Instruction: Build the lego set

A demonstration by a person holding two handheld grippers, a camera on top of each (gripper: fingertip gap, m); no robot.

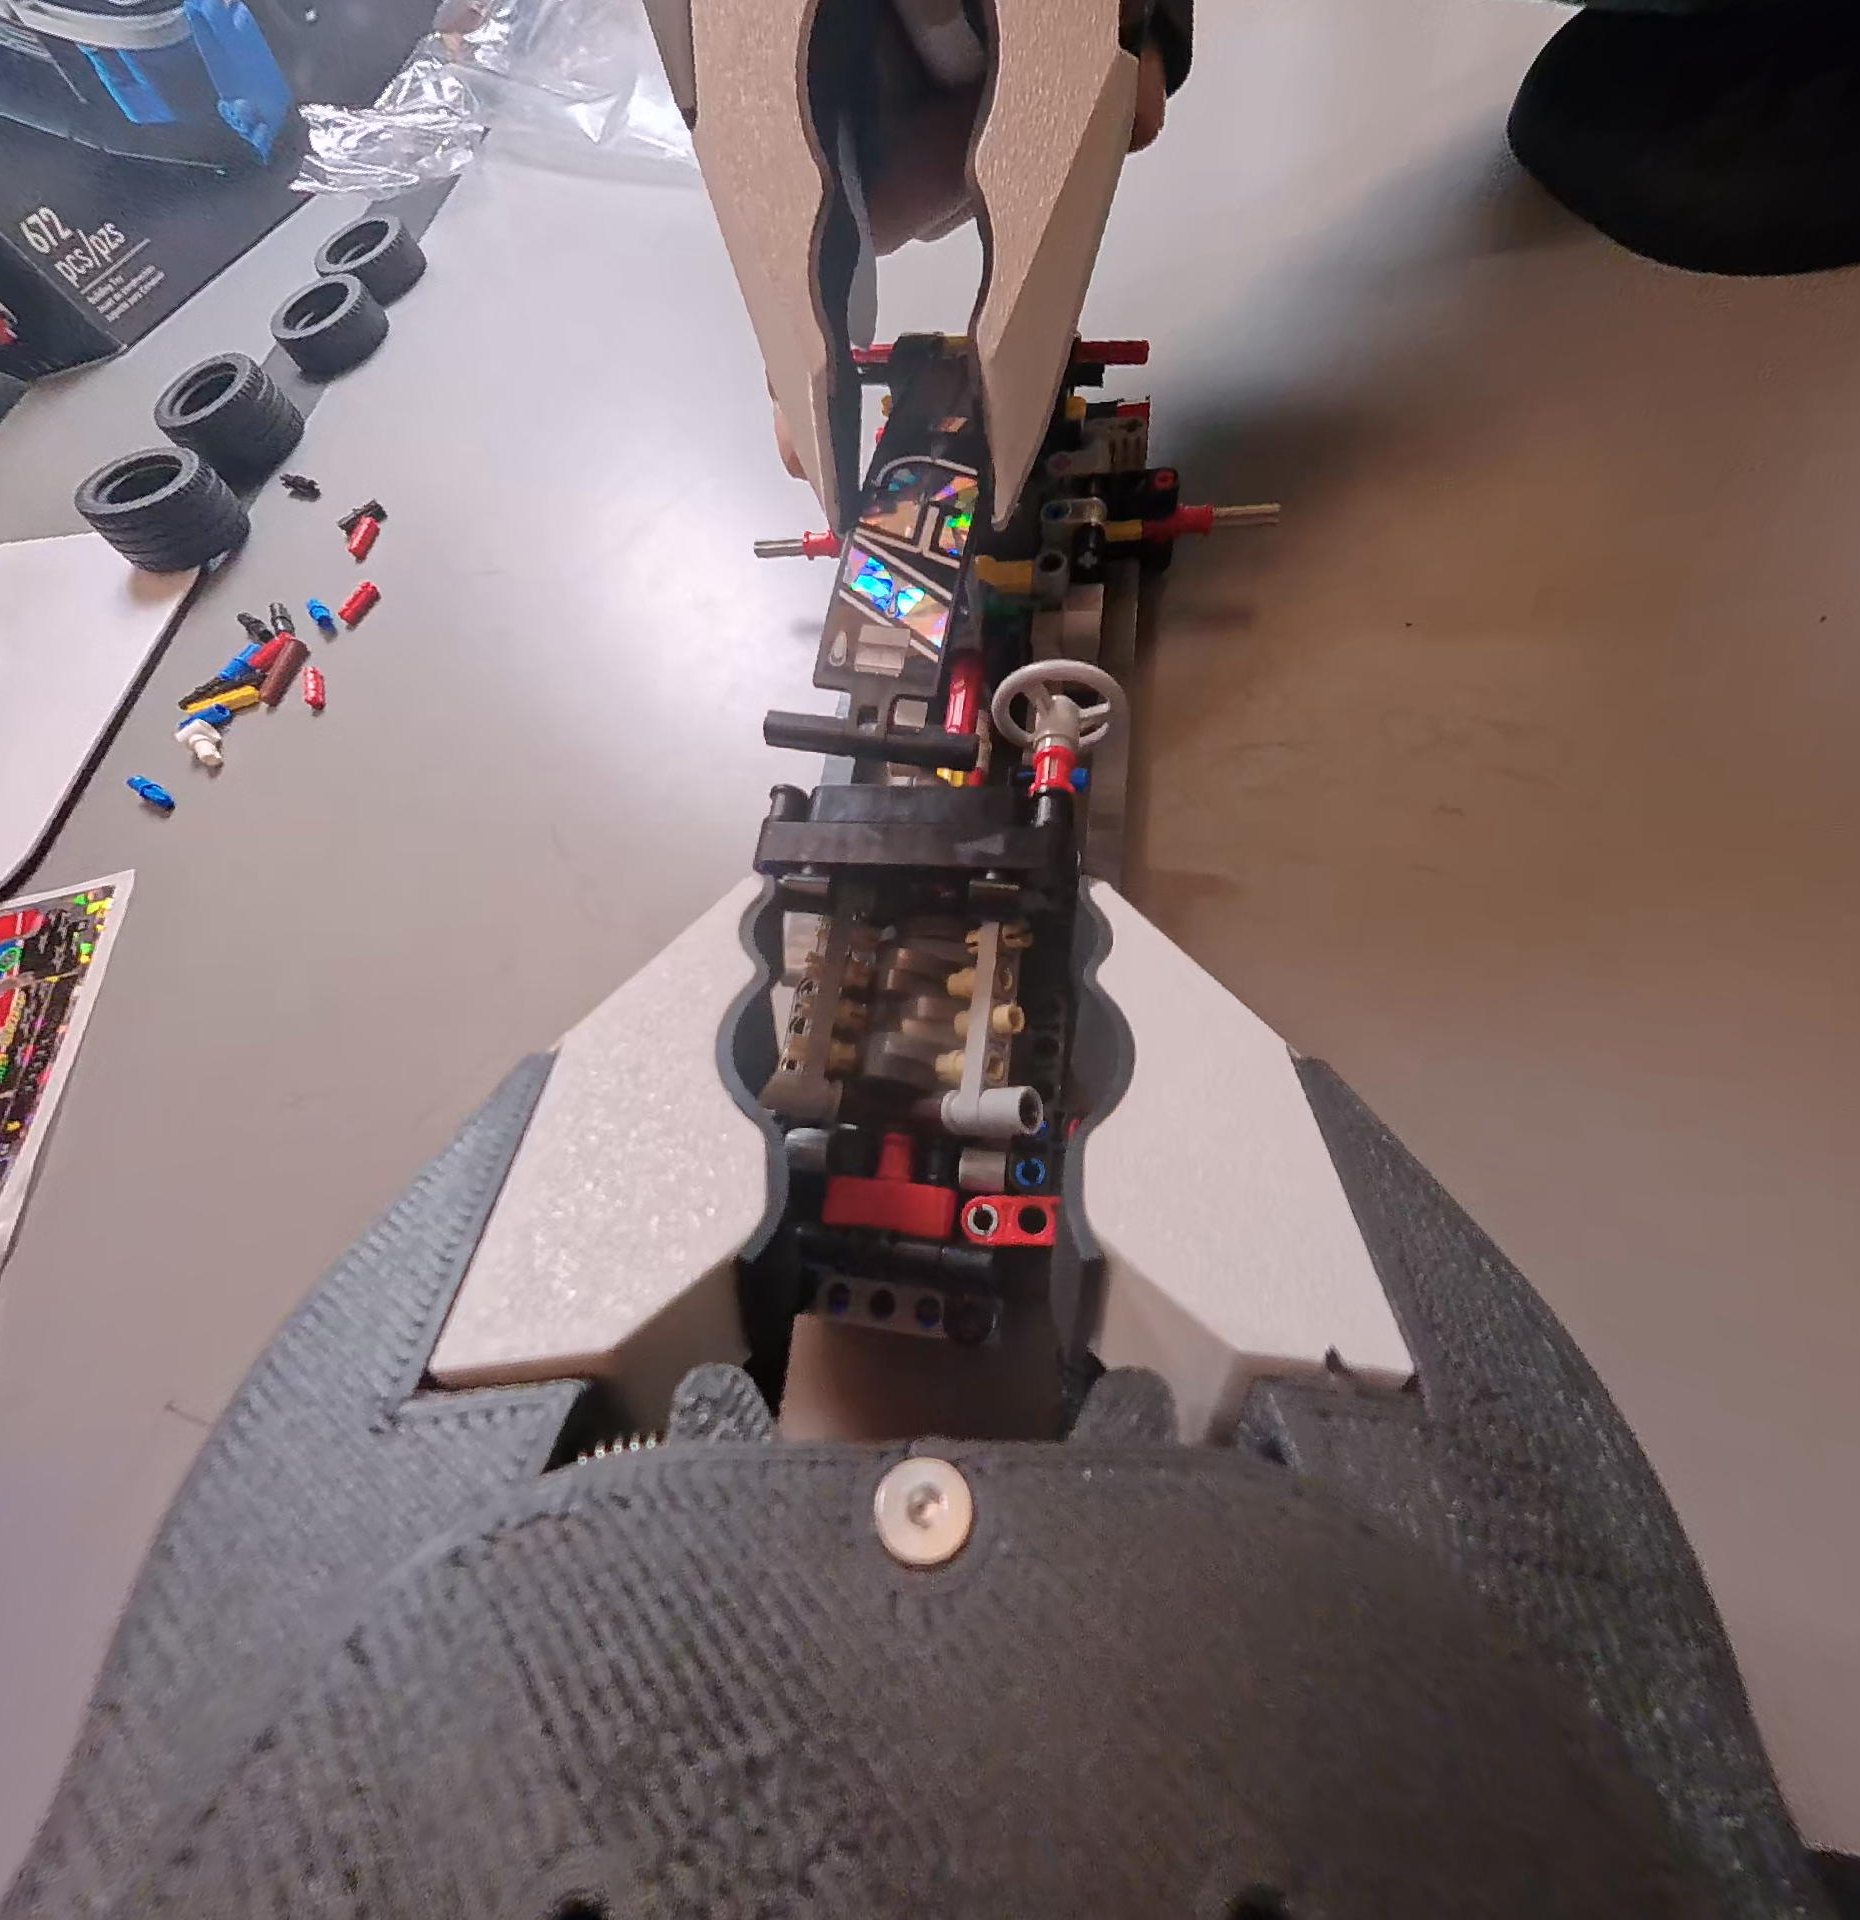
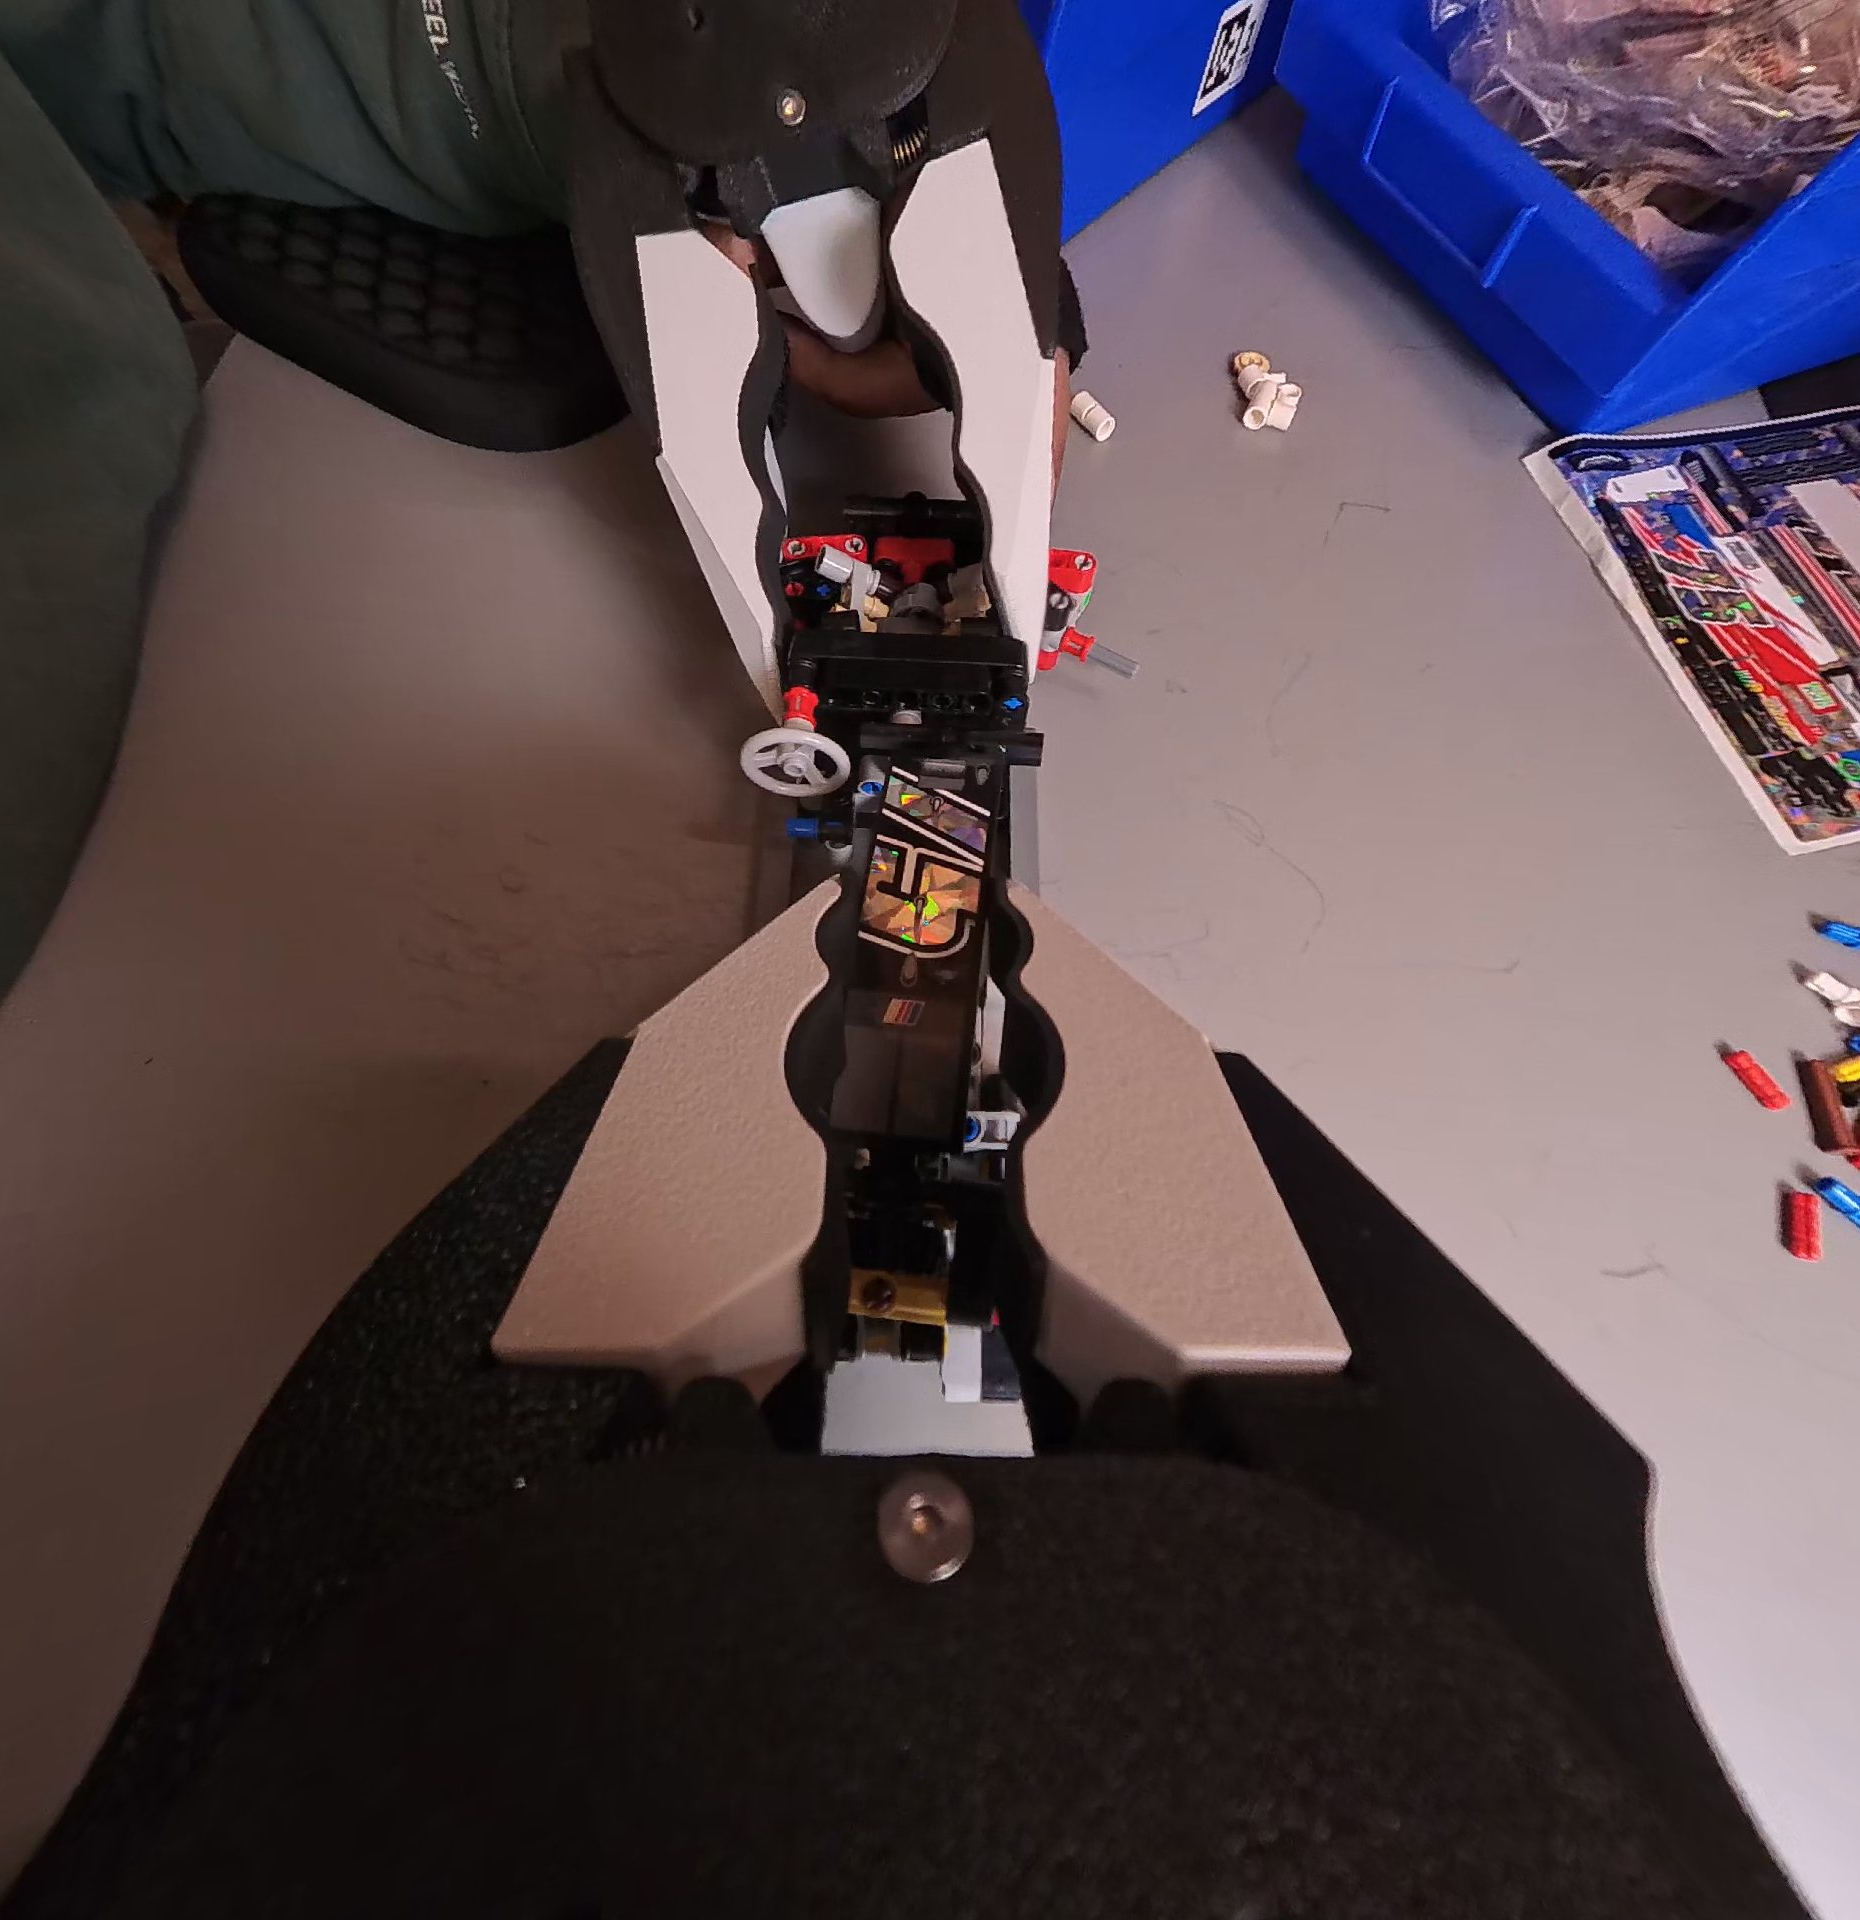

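A long black Lego car chassis (image 1: 905,842) lies on the grey table. My left gripper (image 1: 921,904) is shut on its engine end, with tan pistons and red parts between the fingers. My right gripper (image 1: 918,509) comes in from the far side and is shut on a black panel with a shiny sticker (image 1: 905,582) that sits tilted on the chassis front. A grey steering wheel (image 1: 1051,701) stands beside the panel. In the right wrist view my right gripper (image 2: 921,888) holds the panel (image 2: 926,831). The left gripper (image 2: 900,675) and the steering wheel (image 2: 796,764) are beyond it.
Several black tyres (image 1: 214,416), loose coloured pins (image 1: 261,665), a sticker sheet (image 1: 32,1018) and the set's box (image 1: 74,208) lie to the left. Blue bins (image 2: 1528,208), small white pieces (image 2: 1264,395) and a person's sleeve (image 2: 282,104) also show in the right wrist view. Some 7 cm of space lies between my two pairs of fingers.
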